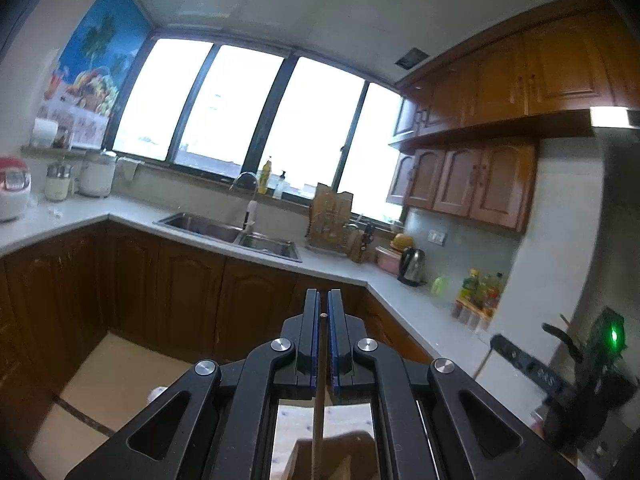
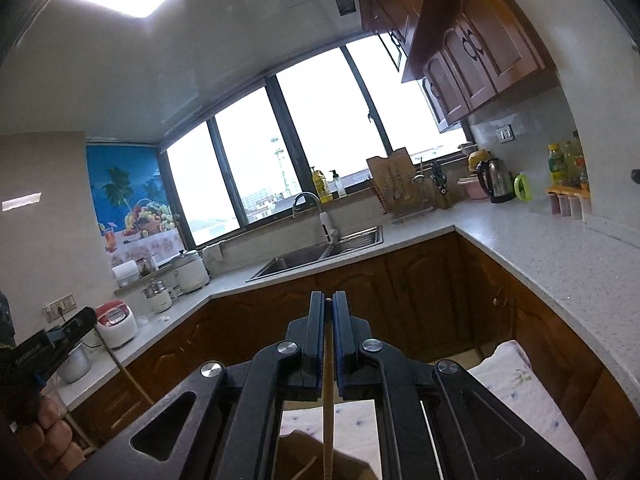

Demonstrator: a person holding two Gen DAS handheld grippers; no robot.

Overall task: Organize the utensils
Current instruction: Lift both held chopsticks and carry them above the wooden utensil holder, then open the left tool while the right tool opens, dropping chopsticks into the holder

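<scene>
My left gripper (image 1: 323, 300) is shut on a thin wooden chopstick (image 1: 318, 420) that hangs straight down between the jaws. My right gripper (image 2: 328, 302) is shut on a second, paler chopstick (image 2: 328, 420) that also hangs down. Both grippers are held up in the air, facing the kitchen. Below each chopstick a brown box (image 2: 308, 458) sits on a flowered cloth (image 2: 516, 392). The right gripper shows blurred at the right edge of the left wrist view (image 1: 560, 376); the left one shows at the left edge of the right wrist view (image 2: 52, 344).
An L-shaped white counter (image 2: 540, 248) runs over brown cabinets, with a double sink (image 2: 320, 254) and tap under the window. A kettle (image 2: 496, 180), bottles, a rack with cutting boards (image 2: 394, 184) and rice cookers (image 2: 118, 322) stand on it.
</scene>
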